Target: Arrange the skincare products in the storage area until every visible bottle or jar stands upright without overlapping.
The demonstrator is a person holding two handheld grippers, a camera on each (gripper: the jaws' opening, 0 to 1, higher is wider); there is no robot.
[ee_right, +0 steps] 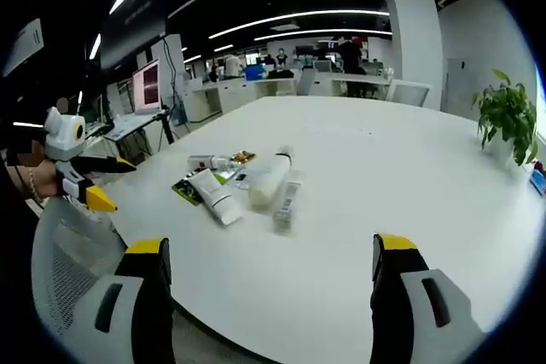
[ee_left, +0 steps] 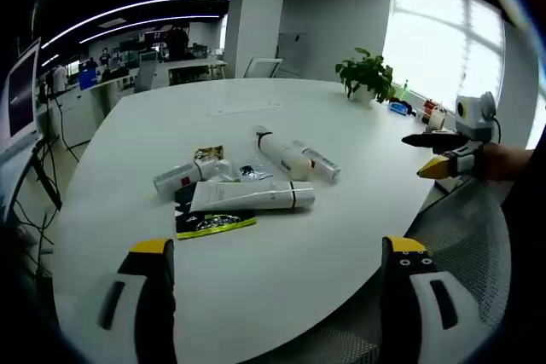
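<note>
A large round-edged white table [ee_left: 341, 236] carried a loose cluster of skincare products near its middle, all lying on their sides. In the left gripper view, a long white squeeze tube with a dark band near one end [ee_left: 252, 197] lay crosswise at the front of the group, a flat black-and-green sachet [ee_left: 214, 223] just beside it toward the camera. Behind these lay a short white tube with a red mark [ee_left: 177, 177], a small gold foil packet [ee_left: 208, 153], a fat white bottle with a dark neck [ee_left: 281, 155] and a slim white tube with red print [ee_left: 319, 162], the last two side by side. The left gripper [ee_left: 277, 266] hovered above the table's near edge, its yellow-tipped jaws wide apart and holding nothing, well short of the products. The right gripper [ee_left: 448, 155] showed at the right of that view, off the table's edge beside a grey mesh chair [ee_left: 465, 228], jaws parted and empty. In the right gripper view the same cluster sat mid-table, with the right gripper [ee_right: 269, 266] spread wide over the near edge, and the left gripper [ee_right: 90, 181] at the left of the view. A potted green plant [ee_left: 367, 74] stood at the table's far side.
</note>
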